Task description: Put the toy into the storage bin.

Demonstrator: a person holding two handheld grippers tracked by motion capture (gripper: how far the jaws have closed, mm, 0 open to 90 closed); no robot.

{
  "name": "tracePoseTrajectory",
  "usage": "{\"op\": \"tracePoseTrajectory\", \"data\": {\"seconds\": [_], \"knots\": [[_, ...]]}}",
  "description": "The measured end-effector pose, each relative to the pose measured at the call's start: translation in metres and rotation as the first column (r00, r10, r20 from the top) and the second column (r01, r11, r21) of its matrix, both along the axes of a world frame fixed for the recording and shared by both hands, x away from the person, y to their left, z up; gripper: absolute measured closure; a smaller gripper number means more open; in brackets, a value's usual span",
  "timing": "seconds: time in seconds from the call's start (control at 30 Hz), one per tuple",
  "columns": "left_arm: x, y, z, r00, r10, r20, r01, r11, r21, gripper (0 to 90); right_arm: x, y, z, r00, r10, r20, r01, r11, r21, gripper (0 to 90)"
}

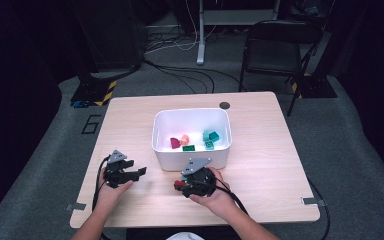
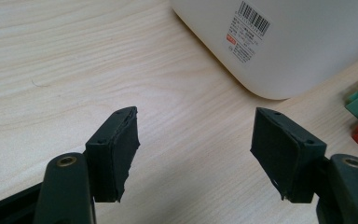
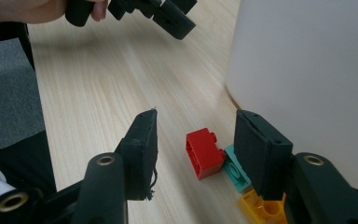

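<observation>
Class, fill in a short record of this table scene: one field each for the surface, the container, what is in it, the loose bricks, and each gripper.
surface: wooden table
container: white bin, open top
in bin: red, pink, green and teal bricks
loose bricks: red brick, teal brick, yellow brick, beside the bin
left gripper: open, nothing between jaws
right gripper: open, jaws either side of the red brick, not gripping

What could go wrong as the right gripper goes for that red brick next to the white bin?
The red brick lies touching a teal brick, with a yellow one close by, so the open right gripper might pinch two at once or push them apart. The white bin stands right beside its outer jaw, so the gripper could bump the wall and shift the bin.
</observation>
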State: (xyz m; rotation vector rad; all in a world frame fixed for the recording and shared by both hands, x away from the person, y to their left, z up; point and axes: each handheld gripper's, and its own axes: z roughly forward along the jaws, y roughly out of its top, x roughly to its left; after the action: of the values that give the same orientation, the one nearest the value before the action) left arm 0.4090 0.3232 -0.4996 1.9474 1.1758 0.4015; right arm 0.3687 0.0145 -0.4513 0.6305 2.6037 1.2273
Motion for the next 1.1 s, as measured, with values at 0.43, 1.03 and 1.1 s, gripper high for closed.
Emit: {"op": "tracePoseTrajectory", "data": {"seconds": [0.43,1.03,1.1], "knots": [[0.0,0.0,-0.001,1.0,-0.002,-0.008,0.002,1.0,0.003,32.3,0.007,0.012,-0.02,0.9996,0.008,-0.025,-0.008,1.0,-0.026,49.0],[-0.006,0.008,-0.001,0.9997,0.022,-0.004,-0.022,0.9997,-0.003,32.8,0.006,0.023,-0.037,0.9991,0.024,-0.035,-0.027,0.996,-0.087,49.7],[-0.006,0.009,-0.001,0.9997,0.024,-0.005,-0.024,0.9997,-0.003,32.8,0.004,0.023,-0.037,0.9982,0.026,-0.053,-0.03,0.996,-0.08,49.8]]}}
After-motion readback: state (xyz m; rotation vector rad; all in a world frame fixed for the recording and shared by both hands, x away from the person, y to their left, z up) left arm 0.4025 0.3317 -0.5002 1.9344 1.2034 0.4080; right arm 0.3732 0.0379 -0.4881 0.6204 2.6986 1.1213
